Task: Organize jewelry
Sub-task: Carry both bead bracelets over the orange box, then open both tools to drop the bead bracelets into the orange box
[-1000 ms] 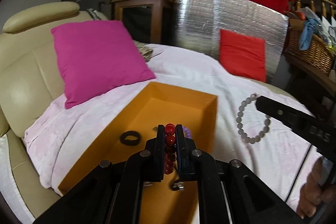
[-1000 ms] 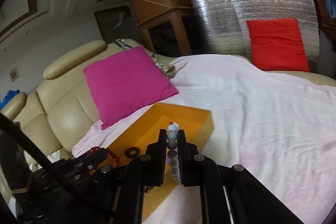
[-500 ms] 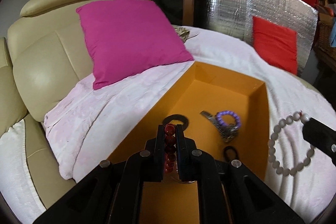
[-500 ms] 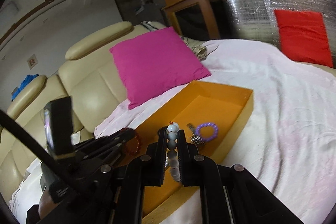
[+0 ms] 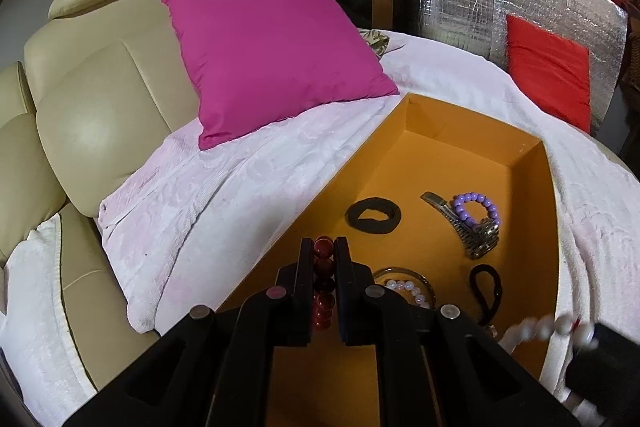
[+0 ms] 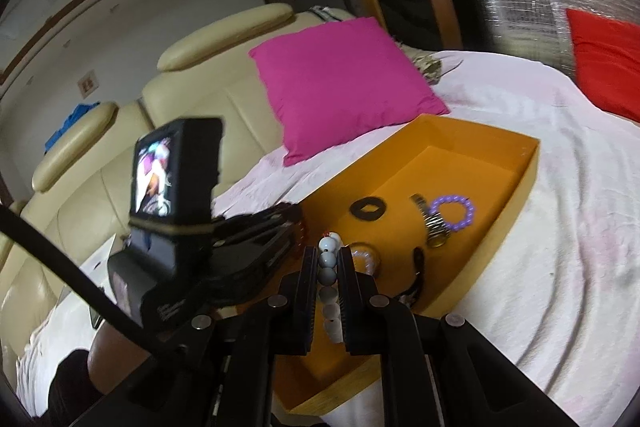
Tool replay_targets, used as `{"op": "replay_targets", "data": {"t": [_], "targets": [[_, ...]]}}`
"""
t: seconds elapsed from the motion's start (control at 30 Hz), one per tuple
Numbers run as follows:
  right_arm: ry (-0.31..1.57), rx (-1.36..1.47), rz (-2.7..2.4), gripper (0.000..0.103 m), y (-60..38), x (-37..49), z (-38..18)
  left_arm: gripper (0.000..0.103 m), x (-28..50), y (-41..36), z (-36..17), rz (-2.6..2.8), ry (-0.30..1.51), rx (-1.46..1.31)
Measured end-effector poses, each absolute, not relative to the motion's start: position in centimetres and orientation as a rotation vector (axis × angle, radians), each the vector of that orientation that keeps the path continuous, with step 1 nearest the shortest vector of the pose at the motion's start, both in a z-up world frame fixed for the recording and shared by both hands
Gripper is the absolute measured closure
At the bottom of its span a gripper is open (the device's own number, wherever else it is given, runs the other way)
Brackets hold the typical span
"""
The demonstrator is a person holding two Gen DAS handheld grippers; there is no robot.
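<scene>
Both hands lowered over the box [image 5: 404,115] (beads [image 5: 323,283] between fingers [image 5: 304,279]).

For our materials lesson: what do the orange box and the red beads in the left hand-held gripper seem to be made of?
Orange box: probably cardboard, matte; thin flat walls with creased, folded corners.
Red beads: glossy and round with bright highlights, perhaps polished stone, glass or plastic; the look cannot settle which. The left hand-held gripper pinches them.
</scene>
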State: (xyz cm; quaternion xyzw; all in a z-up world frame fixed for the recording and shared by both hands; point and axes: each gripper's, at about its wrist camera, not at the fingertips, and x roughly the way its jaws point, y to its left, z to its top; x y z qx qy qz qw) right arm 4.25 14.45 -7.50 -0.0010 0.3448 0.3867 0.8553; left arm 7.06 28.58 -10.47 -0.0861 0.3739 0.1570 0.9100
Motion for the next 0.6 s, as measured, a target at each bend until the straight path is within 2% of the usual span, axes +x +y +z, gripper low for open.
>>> {"op": "replay_targets", "data": {"t": [0.6], "targets": [[0.762, -0.058, 0.854, 0.092, 16.1, 2.5, -9.4, 0.094, 7.7, 29.4, -12.0, 0.342, 0.839, -0.174]]}}
